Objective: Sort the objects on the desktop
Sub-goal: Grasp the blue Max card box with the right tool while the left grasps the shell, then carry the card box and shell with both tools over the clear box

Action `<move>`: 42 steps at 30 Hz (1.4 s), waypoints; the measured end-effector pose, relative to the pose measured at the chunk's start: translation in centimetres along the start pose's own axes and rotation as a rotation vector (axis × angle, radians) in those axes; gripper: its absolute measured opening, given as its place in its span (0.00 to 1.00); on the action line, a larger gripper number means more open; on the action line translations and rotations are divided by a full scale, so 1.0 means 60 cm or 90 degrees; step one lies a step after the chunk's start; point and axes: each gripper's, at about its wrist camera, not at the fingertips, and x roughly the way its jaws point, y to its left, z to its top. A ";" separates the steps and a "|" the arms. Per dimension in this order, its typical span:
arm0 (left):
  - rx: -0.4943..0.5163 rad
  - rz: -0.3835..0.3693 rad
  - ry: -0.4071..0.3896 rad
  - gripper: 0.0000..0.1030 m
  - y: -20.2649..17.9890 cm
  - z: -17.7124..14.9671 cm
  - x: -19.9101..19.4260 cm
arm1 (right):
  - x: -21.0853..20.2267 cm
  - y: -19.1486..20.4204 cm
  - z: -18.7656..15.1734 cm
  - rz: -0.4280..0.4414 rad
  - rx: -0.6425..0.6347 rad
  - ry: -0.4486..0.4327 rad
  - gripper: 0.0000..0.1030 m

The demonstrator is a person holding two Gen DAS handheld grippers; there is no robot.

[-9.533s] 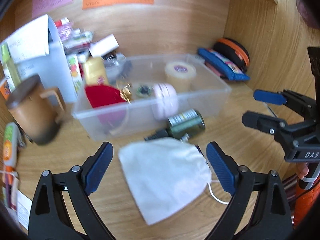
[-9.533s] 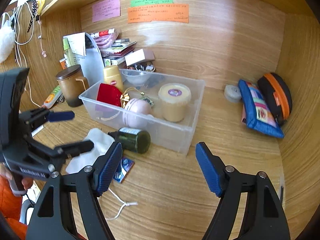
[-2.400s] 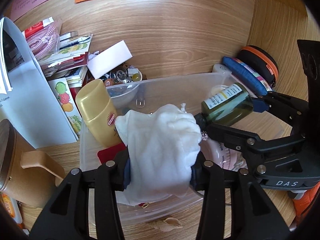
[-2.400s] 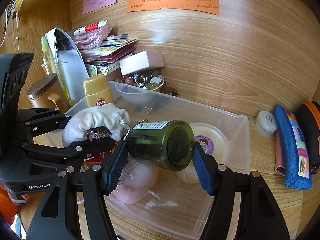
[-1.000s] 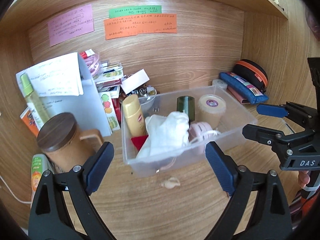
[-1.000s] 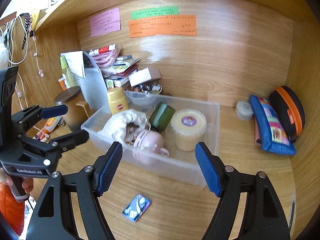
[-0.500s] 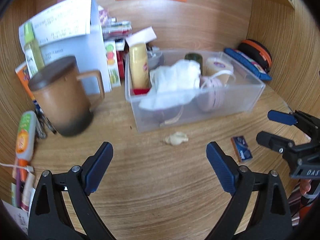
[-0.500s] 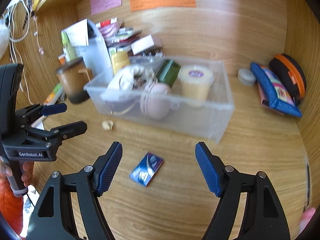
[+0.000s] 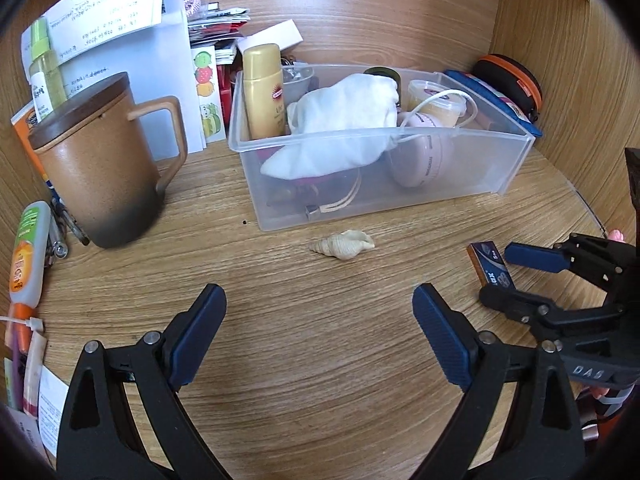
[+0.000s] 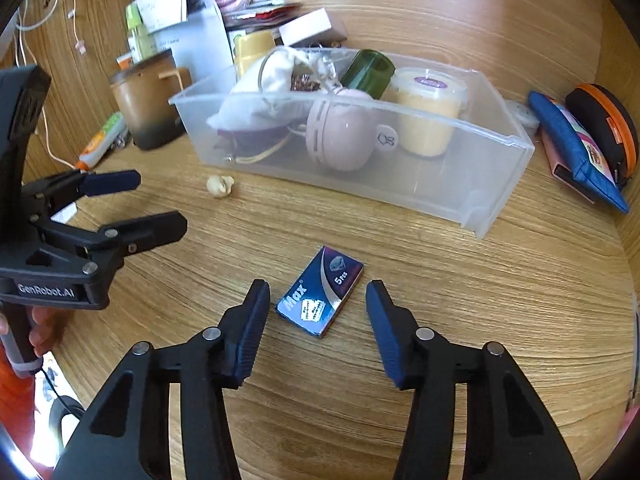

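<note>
A clear plastic bin (image 9: 460, 190) (image 10: 480, 196) holds a white cloth pouch (image 9: 344, 120), a green bottle (image 10: 368, 68), a pink round case (image 10: 340, 136), a yellow tub (image 10: 428, 112) and a gold bottle (image 9: 264, 88). A cream seashell (image 9: 344, 244) (image 10: 220, 186) lies on the desk in front of the bin. A small blue box (image 10: 320, 292) (image 9: 490, 268) lies between the open fingers of my right gripper (image 10: 316, 320). My left gripper (image 9: 318, 336) is open and empty, a little short of the shell.
A brown lidded mug (image 9: 96, 168) stands left of the bin, with a white folder (image 9: 132, 60), tubes and pens beside it. A blue pouch (image 10: 576, 152) and an orange-trimmed black case (image 10: 608, 128) lie at the right wall. Wooden walls enclose the desk.
Both grippers have dropped lower and moved closer to the desk. The right gripper now straddles the blue box; the left has neared the shell.
</note>
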 end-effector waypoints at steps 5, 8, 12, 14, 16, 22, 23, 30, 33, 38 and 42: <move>0.001 -0.013 0.011 0.92 -0.004 0.011 0.014 | 0.003 0.011 -0.001 -0.020 -0.018 0.001 0.45; 0.005 -0.011 0.020 0.92 -0.007 0.016 0.024 | 0.003 0.012 -0.001 -0.023 -0.016 -0.005 0.39; 0.016 -0.006 0.030 0.92 -0.014 0.023 0.036 | 0.002 0.005 -0.001 -0.026 -0.001 -0.011 0.25; 0.021 -0.006 0.033 0.92 -0.018 0.027 0.041 | 0.002 -0.001 0.000 -0.020 0.008 -0.013 0.25; 0.023 -0.006 0.036 0.92 -0.023 0.033 0.048 | 0.002 -0.004 0.000 -0.017 0.013 -0.014 0.25; 0.011 -0.005 0.049 0.72 -0.026 0.044 0.065 | -0.012 -0.020 0.003 -0.001 0.035 -0.035 0.25; 0.011 -0.005 0.048 0.69 -0.027 0.046 0.066 | -0.015 -0.024 0.004 0.001 0.038 -0.040 0.25; 0.025 0.016 0.037 0.54 -0.035 0.046 0.068 | -0.026 -0.044 0.009 0.015 0.040 -0.055 0.25; 0.030 0.011 0.034 0.42 -0.033 0.046 0.067 | -0.028 -0.049 0.009 0.024 0.044 -0.058 0.25; 0.046 0.008 0.033 0.39 -0.037 0.043 0.064 | -0.033 -0.058 0.010 0.034 0.052 -0.066 0.25; 0.049 0.014 0.026 0.39 -0.041 0.035 0.053 | -0.041 -0.064 0.013 0.032 0.055 -0.074 0.25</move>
